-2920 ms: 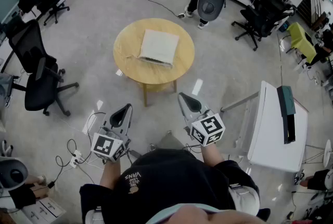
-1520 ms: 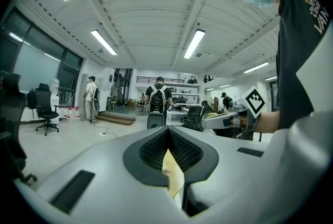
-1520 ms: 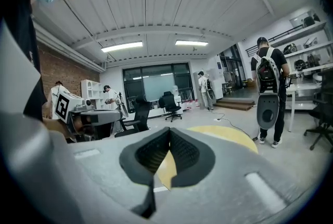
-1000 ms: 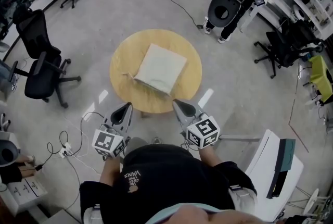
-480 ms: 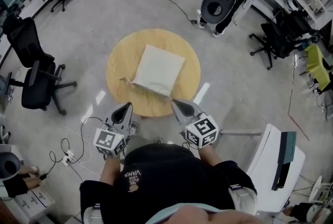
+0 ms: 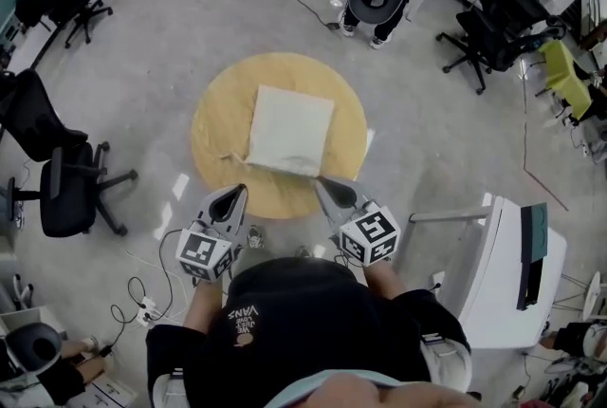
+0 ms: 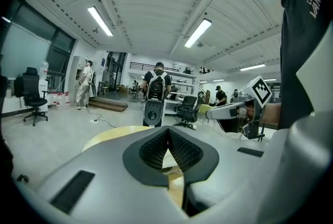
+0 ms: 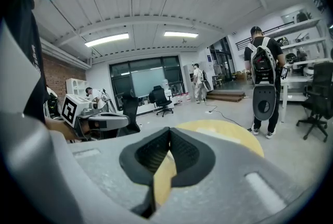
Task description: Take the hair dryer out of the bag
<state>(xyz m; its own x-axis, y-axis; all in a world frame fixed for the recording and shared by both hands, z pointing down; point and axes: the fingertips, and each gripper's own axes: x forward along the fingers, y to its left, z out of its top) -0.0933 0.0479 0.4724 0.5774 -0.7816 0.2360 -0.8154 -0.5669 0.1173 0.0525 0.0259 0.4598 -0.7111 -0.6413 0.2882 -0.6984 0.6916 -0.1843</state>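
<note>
Hovering over the near edge of the round table (image 6: pixel 216 112), the left gripper (image 6: pixel 230 195) and right gripper (image 6: pixel 324 185) each keep jaws pressed together, empty — just beyond them, the white bag (image 6: pixel 289 129) lies flat mid-table.

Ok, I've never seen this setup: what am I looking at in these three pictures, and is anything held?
No robot here: a person holds a two-jaw gripper in each hand. The top-down picture comes from a camera on their head; it shows the left gripper and right gripper, each with a marker cube, pointing at a round wooden table. On it lies a white bag; no hair dryer shows. The other two pictures come from cameras riding on each gripper, looking along its jaws. In both, the jaws are together with nothing between them, so nothing is held.
</note>
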